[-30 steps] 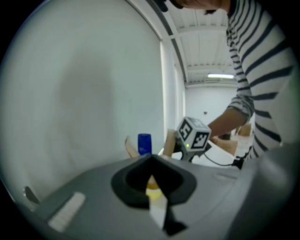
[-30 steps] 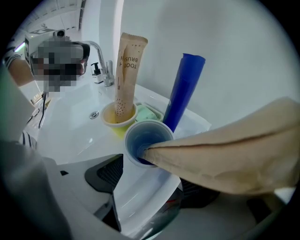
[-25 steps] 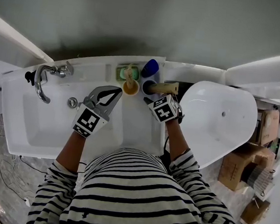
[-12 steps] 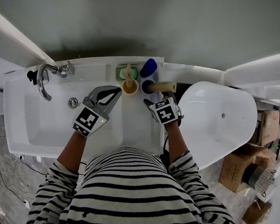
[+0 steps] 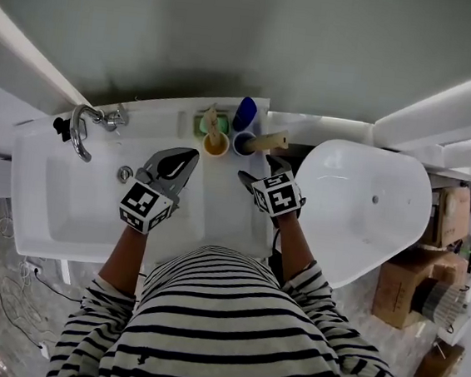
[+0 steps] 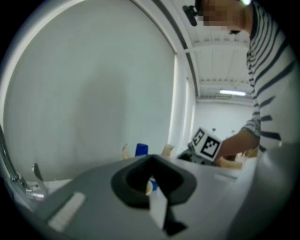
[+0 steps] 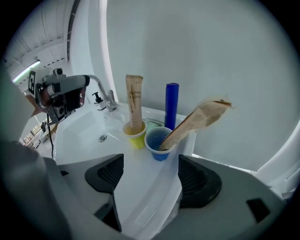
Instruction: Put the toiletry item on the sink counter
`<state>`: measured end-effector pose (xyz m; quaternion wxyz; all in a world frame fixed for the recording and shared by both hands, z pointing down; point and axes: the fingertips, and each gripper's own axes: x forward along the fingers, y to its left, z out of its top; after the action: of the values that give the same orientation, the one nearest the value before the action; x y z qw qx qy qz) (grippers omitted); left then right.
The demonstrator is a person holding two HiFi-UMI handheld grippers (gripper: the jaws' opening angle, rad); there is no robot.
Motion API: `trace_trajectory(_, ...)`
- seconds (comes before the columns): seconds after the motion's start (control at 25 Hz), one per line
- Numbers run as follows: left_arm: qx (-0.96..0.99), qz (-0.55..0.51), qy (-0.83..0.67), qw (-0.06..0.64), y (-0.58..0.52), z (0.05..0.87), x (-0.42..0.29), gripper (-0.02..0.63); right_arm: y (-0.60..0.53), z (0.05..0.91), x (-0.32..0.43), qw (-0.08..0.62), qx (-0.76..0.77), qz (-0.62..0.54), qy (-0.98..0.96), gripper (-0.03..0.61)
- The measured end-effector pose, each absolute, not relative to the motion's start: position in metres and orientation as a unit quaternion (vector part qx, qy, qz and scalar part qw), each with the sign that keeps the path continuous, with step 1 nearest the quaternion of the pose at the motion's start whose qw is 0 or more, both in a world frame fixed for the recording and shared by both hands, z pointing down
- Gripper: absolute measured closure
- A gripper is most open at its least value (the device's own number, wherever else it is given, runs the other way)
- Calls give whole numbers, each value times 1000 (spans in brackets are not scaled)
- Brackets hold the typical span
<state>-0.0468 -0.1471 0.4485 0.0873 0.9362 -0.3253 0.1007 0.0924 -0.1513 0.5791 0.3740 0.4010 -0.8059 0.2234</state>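
Over the counter (image 5: 216, 211), right tool (image 5: 258, 170) open, empty, backed off blue cup (image 5: 242, 144); left tool (image 5: 190, 155) shut, empty.

The head view is bright and evenly lit. A soft dark shadow lies on the grey wall (image 5: 233, 49) at the upper middle, just over the white sink (image 5: 50, 197), which shines almost without detail. Straight lines bend near the edges. Both gripper views have black rounded corners. In the left gripper view a ceiling lamp (image 6: 232, 93) glows at the right, and the left claw (image 6: 152, 187) at the bottom is blurred. In the right gripper view the blue cup (image 7: 158, 140) is sharp and the right claw (image 7: 147, 180) is soft.
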Motion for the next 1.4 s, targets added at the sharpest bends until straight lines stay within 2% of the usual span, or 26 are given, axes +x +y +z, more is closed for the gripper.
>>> trace_trajectory(0.76,922,37,-372,105,-67,412,-22,606,-86,443,82,180,346,161,-906,237)
trace_trajectory(0.84,920,35,-375,105,-58,410,-18,607,-77,432,86,172,347,143,-911,290)
trace_trajectory(0.92,919,33,-378,104,-49,408,-12,606,-71,423,92,164,355,123,-912,485)
trace_trajectory(1.08,918,30,-381,103,-34,406,-3,607,-54,411,100,146,344,105,-922,539)
trace_trajectory(1.4,913,19,-393,104,-4,401,6,607,-26,397,106,119,324,96,-934,568)
